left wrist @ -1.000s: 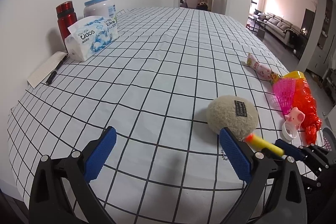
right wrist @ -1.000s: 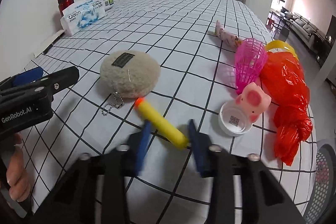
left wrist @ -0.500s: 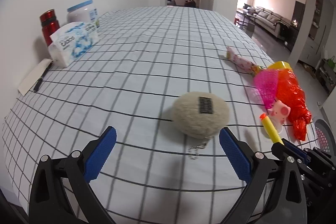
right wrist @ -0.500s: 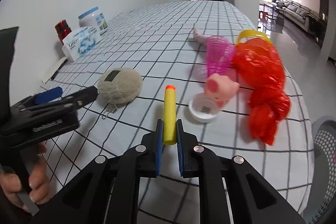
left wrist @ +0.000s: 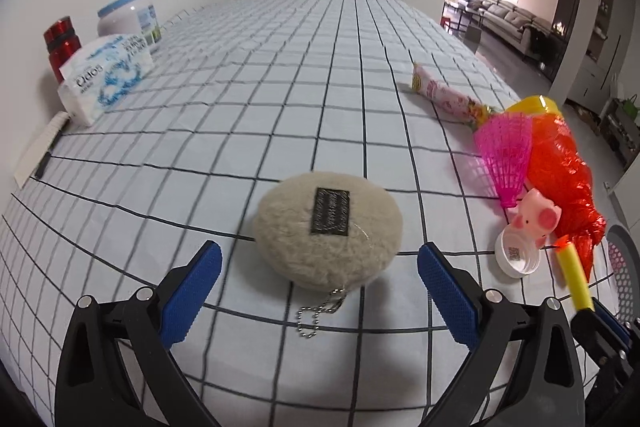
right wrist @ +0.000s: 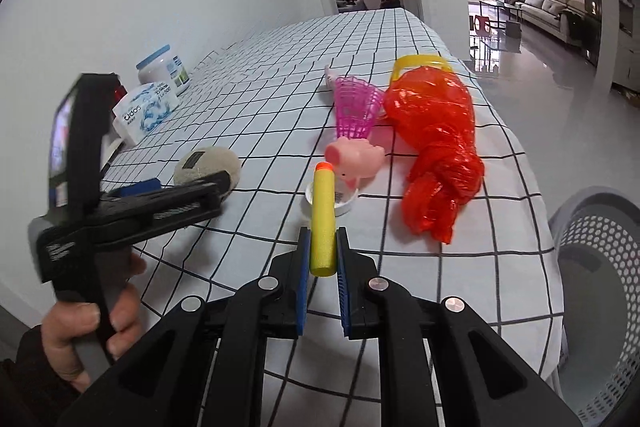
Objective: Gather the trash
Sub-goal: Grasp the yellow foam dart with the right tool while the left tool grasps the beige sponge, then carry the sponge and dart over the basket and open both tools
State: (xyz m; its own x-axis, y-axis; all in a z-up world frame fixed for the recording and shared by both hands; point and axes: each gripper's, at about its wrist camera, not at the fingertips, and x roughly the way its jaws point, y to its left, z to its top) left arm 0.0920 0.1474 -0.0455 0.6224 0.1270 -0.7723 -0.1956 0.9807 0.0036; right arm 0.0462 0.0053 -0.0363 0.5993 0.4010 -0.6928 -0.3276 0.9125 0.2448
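Note:
My right gripper (right wrist: pixel 323 247) is shut on a yellow foam dart (right wrist: pixel 323 219) with an orange tip, lifted off the checked tablecloth (right wrist: pixel 280 75). The same dart (left wrist: pixel 573 277) shows at the lower right of the left wrist view. My left gripper (left wrist: pixel 320 281) is open, its blue pads either side of a beige plush pouch (left wrist: pixel 328 227) with a bead chain, not touching it. Right of the pouch lie a white cap (left wrist: pixel 516 257), a pink pig toy (left wrist: pixel 536 217), a pink shuttlecock (left wrist: pixel 506 155), a red plastic bag (left wrist: pixel 560 171) and a pink wrapper (left wrist: pixel 444 95).
A grey perforated bin (right wrist: pixel 600 291) stands off the table's right edge. By the wall at the left are a tissue pack (left wrist: pixel 104 79), a white jar (left wrist: pixel 128 17), a red bottle (left wrist: pixel 60 43) and a notepad with a pen (left wrist: pixel 40 151). A hand (right wrist: pixel 88 331) holds the left gripper.
The right gripper closed on the yellow dart and lifted it off the table toward the right. The left gripper shifted so the plush pouch now sits centred between its open fingers.

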